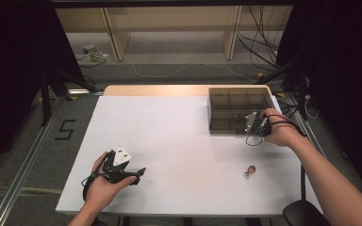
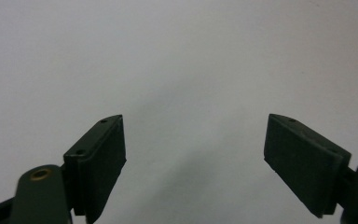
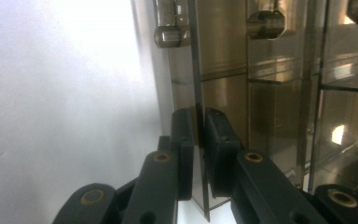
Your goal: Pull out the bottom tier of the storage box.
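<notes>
1. Left gripper: jaws wide open, nothing between them, only bare white bench ahead. It sits idle at the near left, held in the left hand.
2. Small pink-and-dark item lies on the bench at the near right, well apart from both pairs of jaws. Too small to identify.
3. Right gripper: jaws nearly together, clamped on a thin smoky-clear panel that stands edge-on between the pads. It looks like the front wall or the lid edge of the divided box; I can't tell which.
4. The box sits at the far right of the bench, directly ahead of the right jaws. Brown-tinted transparent plastic, internal dividers forming several compartments. Two rounded metal bits, hinges or latches perhaps, show further along the same edge.
5. Handling, my read: light, rigid, slick plastic. Thin walls are brittle, so squeeze only moderately. The box may slide or tip on the smooth bench if pulled sideways.
6. Best hold: a wall edge pinched flat between the pads, as here. If the panel is a lid, pinch it mid-span and lift along the hinge arc.
</notes>
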Tool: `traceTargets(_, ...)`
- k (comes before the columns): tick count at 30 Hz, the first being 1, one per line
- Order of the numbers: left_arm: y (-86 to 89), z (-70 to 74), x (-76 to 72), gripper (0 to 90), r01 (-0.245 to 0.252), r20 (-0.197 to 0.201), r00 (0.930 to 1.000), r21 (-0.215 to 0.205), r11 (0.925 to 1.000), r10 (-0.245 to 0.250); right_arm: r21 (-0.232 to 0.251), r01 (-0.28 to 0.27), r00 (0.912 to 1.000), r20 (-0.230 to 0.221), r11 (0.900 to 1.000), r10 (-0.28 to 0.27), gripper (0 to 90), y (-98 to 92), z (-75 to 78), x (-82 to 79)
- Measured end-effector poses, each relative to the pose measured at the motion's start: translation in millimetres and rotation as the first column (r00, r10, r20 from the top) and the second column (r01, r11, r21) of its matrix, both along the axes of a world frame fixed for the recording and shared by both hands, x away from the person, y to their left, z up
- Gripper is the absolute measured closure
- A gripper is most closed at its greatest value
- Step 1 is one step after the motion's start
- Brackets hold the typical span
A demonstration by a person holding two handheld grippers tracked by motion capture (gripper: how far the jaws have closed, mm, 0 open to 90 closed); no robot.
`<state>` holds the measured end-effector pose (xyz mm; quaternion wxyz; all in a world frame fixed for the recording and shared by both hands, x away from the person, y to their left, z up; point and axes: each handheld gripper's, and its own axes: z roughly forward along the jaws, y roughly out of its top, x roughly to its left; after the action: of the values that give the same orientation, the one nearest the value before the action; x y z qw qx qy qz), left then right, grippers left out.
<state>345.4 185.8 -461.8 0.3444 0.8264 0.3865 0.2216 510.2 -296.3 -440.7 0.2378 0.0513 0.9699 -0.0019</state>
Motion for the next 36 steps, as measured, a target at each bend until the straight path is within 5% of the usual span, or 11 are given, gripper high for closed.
traceTargets(21,-0.2,-0.2,0.0,20.8,0.001,-0.001,1.0000,-0.001,1.0000,-0.001,-0.031,-0.048,0.9966,-0.069,0.998,0.045,86.0,0.7,4.4,0.2)
traceTargets(36,-0.7,-0.1,-0.3,20.8,0.002,0.000,1.0000,-0.004,1.0000,-0.002,-0.011,-0.071,0.9920,-0.106,0.997,0.069,86.8,-1.9,6.1,-4.0)
